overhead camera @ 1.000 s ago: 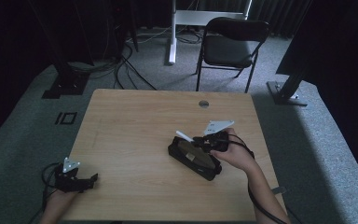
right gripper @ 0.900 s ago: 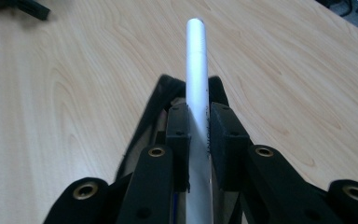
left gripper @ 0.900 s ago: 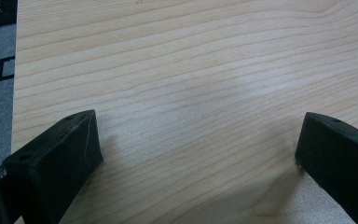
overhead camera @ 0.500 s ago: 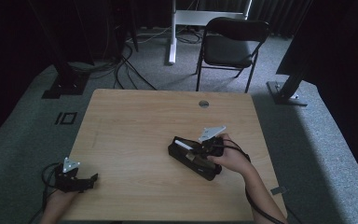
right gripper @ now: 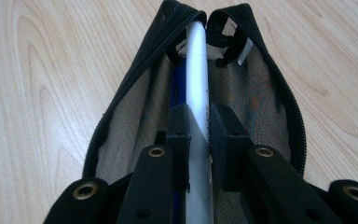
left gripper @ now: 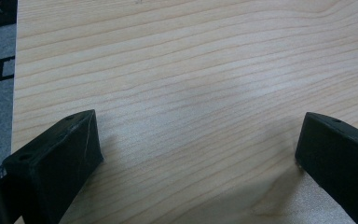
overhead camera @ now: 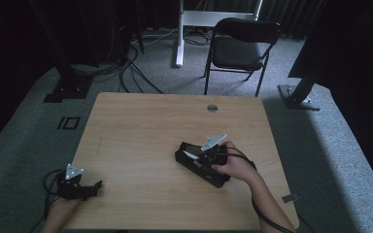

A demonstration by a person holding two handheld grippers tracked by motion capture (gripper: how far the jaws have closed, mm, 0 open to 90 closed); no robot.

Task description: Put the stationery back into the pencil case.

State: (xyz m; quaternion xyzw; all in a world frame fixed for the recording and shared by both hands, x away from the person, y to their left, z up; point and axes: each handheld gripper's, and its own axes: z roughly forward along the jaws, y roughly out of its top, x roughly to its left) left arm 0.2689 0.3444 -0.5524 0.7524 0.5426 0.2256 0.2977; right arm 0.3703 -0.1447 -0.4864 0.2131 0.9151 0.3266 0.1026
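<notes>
Near the desk's right edge, the right claw [right gripper: 198,140] pinches a white pen [right gripper: 197,70] (long axis along the open pouch [right gripper: 121,130]), already inside it; the left claw [left gripper: 196,154] idles open, well apart.

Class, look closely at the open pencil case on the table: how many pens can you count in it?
2. A white pen is clamped between the right gripper's fingers, lying along the open black pencil case. A blue pen lies just beside it, partly covered. Others may be hidden deeper inside.
</notes>
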